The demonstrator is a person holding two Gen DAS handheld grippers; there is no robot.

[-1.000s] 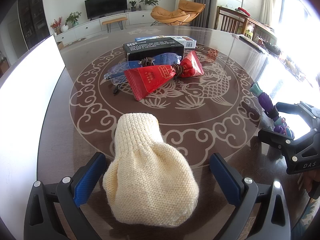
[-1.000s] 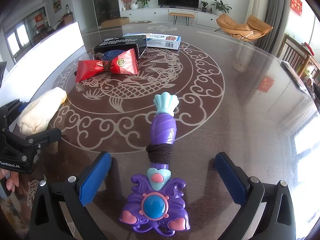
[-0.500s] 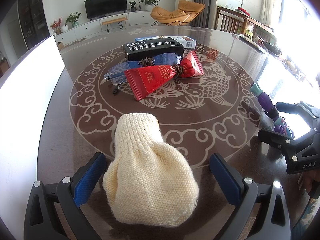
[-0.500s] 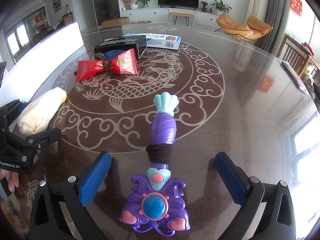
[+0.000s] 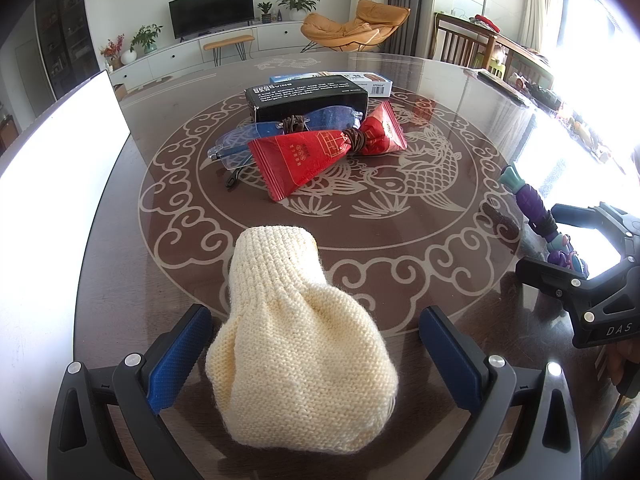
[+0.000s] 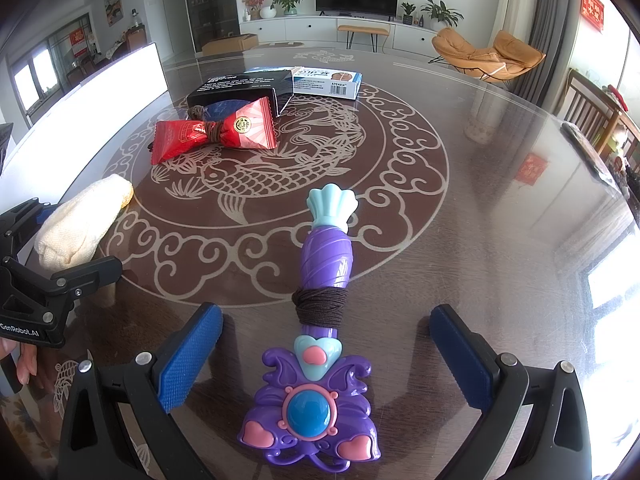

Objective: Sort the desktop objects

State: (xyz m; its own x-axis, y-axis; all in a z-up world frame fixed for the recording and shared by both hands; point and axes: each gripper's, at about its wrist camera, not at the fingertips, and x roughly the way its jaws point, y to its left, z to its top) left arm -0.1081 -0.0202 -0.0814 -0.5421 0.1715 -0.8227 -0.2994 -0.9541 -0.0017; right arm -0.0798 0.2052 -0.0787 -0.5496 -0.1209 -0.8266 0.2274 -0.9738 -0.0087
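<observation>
A cream knitted pouch (image 5: 296, 340) lies on the table between the open fingers of my left gripper (image 5: 316, 344), which does not touch it. It also shows in the right wrist view (image 6: 80, 224). A purple toy wand (image 6: 320, 320) with a dark cord wound round its handle lies between the open fingers of my right gripper (image 6: 324, 352); it also shows in the left wrist view (image 5: 536, 212). Farther off lie a red snack packet (image 5: 324, 152), blue glasses (image 5: 280, 128), a black box (image 5: 308, 94) and a blue-white box (image 6: 324, 80).
The round brown table (image 6: 480, 208) has a glass top with a pale fish pattern. A bright white panel (image 5: 52, 184) stands along its left side. Chairs (image 6: 592, 116) stand at the far right edge.
</observation>
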